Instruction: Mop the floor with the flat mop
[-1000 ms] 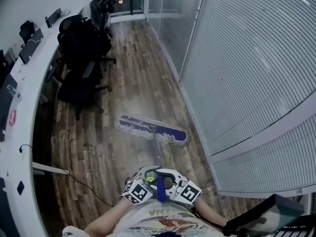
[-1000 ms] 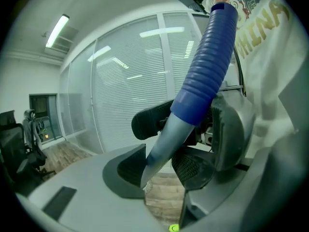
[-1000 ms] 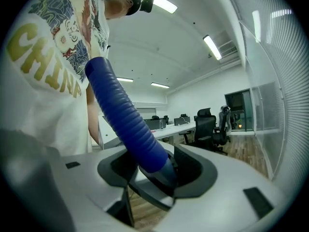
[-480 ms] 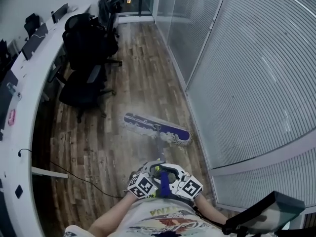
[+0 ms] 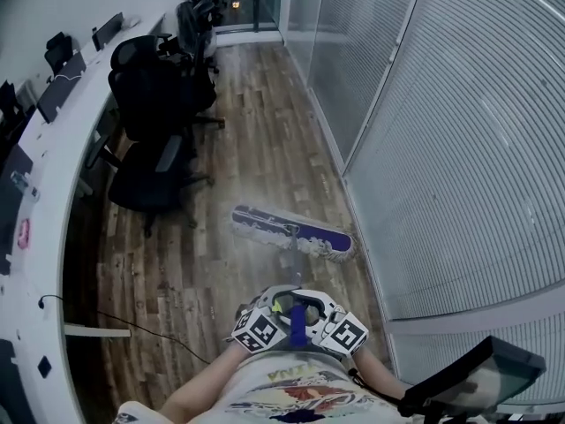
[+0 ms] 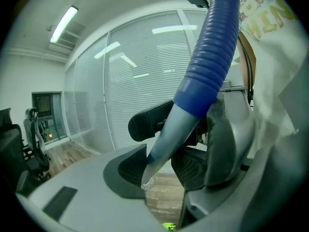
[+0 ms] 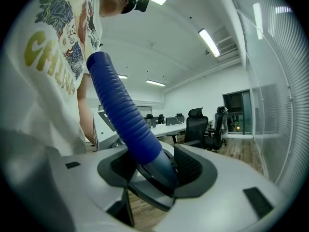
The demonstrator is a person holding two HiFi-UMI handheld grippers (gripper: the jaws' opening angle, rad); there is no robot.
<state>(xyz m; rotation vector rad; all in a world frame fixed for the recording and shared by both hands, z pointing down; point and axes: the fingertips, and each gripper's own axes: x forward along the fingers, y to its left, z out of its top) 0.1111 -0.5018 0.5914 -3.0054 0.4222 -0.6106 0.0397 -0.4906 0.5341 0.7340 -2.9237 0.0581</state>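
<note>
In the head view the flat mop's purple head [image 5: 293, 232] lies flat on the wooden floor [image 5: 256, 148], slanted, close to the glass wall. Its grey pole [image 5: 294, 268] runs back to a blue ribbed grip [image 5: 298, 323] in front of the person's shirt. My left gripper [image 5: 265, 323] and right gripper [image 5: 332, 327] clamp the handle from either side, side by side. In the left gripper view the pole [image 6: 169, 134] sits between the dark pads of the left gripper [image 6: 159, 166]. The right gripper [image 7: 157, 170] is shut where the blue grip [image 7: 123, 115] meets the pole.
Black office chairs [image 5: 154, 87] stand along a curved white desk [image 5: 53, 148] on the left. A glass partition with blinds [image 5: 441, 148] runs along the right. A thin cable [image 5: 159, 334] trails on the floor at lower left. A dark tilted screen [image 5: 468, 378] is at lower right.
The mop head has slid forward along the floor and a little toward the glass wall. Both grippers have travelled with the handle, still gripping it, and the chairs have drawn nearer.
</note>
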